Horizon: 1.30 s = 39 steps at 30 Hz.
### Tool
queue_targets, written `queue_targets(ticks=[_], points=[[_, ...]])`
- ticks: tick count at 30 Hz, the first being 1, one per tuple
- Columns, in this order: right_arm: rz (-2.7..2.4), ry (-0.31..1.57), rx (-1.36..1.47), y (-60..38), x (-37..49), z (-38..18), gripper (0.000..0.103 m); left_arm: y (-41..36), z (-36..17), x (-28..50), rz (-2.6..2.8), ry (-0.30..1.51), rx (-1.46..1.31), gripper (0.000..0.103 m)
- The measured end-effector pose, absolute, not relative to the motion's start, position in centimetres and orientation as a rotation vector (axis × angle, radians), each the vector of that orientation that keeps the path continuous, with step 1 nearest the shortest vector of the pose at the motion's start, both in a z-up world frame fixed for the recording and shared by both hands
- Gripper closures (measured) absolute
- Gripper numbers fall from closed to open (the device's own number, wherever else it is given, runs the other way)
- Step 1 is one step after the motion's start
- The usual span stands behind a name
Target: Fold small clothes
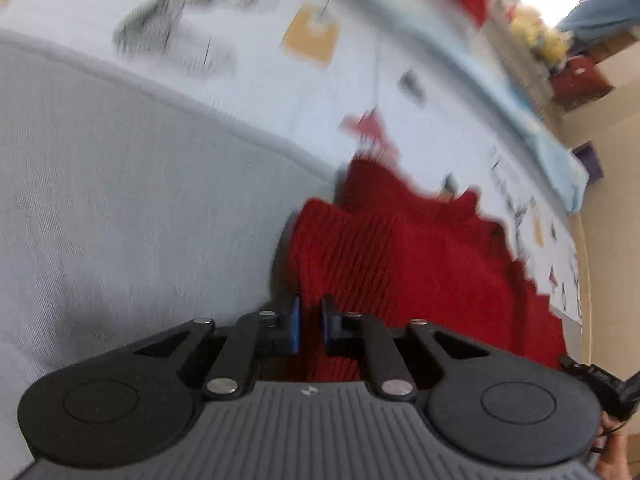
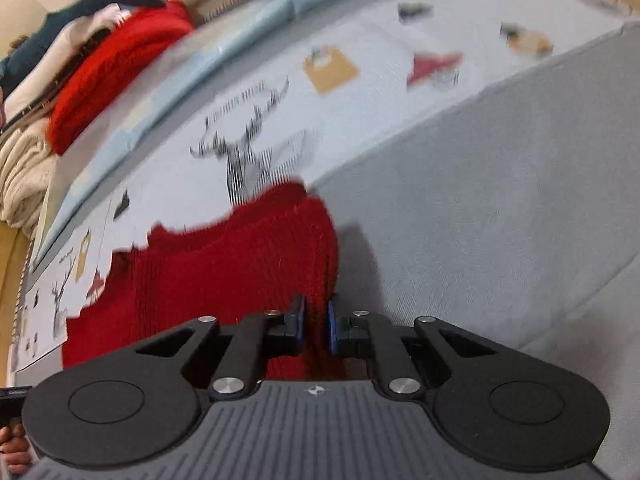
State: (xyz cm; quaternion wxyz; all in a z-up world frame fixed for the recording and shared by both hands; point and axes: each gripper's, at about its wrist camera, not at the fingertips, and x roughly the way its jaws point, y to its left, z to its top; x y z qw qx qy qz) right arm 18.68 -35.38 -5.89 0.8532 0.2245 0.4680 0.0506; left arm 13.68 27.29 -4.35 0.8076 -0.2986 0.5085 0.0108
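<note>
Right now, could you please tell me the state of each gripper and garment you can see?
Left gripper: shut on the red knit garment.
Right gripper: shut on the same garment's edge.
Red knit garment: held at both ends, over the grey cloth.
Pile of clothes: heaped, untouched.

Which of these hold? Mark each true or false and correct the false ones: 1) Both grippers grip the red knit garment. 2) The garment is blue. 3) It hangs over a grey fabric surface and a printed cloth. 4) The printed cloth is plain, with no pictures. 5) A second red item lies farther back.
1) True: the left gripper and the right gripper are each closed on an edge of the red knit garment.
2) False: it is red.
3) True: grey fabric and the printed cloth lie behind it.
4) False: it shows a deer and small coloured shapes.
5) True: another red item sits at the far edge.
</note>
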Motion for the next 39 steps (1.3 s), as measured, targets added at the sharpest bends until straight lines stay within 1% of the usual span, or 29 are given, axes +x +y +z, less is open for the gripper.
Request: queue_targets(ticks=[3,6,7,9,10,12,13,14,16,17,19,22,29,35,36,37,38,39], points=[[0.134,0.828,0.446,-35.0,17.6,-3.0,0.093,26.7,-0.7,12.9,-0.014,0.894,-0.572,0.095],[0.150,0.598,0.367,-33.9,15.9,0.3,0.093,25.5,2.3,12.1,-0.017,0.712,-0.484,0.095],[0.151,0.521,0.335,-33.5,15.6,1.1,0.093,25.3,2.9,11.9,-0.003,0.667,-0.463,0.095],[0.133,0.454,0.311,-33.2,15.7,1.7,0.093,25.2,3.3,12.2,0.030,0.624,-0.454,0.095],[0.112,0.476,0.317,-33.0,16.3,1.3,0.092,25.2,3.2,12.6,0.047,0.626,-0.454,0.094],[0.064,0.590,0.354,-33.1,18.0,-0.4,0.088,24.9,2.5,13.5,0.071,0.679,-0.452,0.092],[0.029,0.673,0.373,-33.2,19.0,-1.5,0.082,24.7,1.8,14.0,0.062,0.735,-0.453,0.086],[0.013,0.738,0.378,-33.3,19.7,-2.4,0.075,24.7,1.1,14.4,0.030,0.799,-0.468,0.074],[0.001,0.835,0.379,-33.3,20.1,-3.8,0.071,24.1,-0.4,14.6,-0.021,0.939,-0.475,0.066],[0.013,0.892,0.378,-33.1,20.3,-4.5,0.069,23.7,-1.0,14.7,-0.037,0.993,-0.461,0.066],[0.038,1.000,0.354,-32.9,20.2,-5.7,0.068,23.1,-2.1,14.0,-0.076,1.091,-0.430,0.066],[0.041,1.083,0.317,-32.9,18.8,-6.5,0.057,22.7,-3.1,13.0,-0.090,1.173,-0.369,0.066],[0.087,1.140,0.328,-33.7,14.1,-6.3,0.057,23.2,-3.0,9.8,-0.139,1.200,-0.355,0.066],[0.099,1.117,0.334,-34.2,11.0,-5.4,0.057,22.5,-2.7,7.1,-0.133,1.218,-0.326,0.065],[0.101,1.116,0.335,-34.2,10.7,-5.4,0.058,22.5,-2.7,6.8,-0.128,1.209,-0.327,0.066],[0.104,1.115,0.333,-34.1,10.4,-5.4,0.069,22.4,-2.7,6.6,-0.126,1.199,-0.322,0.078],[0.112,1.106,0.330,-33.9,10.2,-5.3,0.084,22.2,-2.4,6.3,-0.128,1.188,-0.311,0.088],[0.107,1.084,0.310,-33.7,9.9,-5.0,0.088,22.1,-1.9,6.0,-0.123,1.170,-0.303,0.088]])
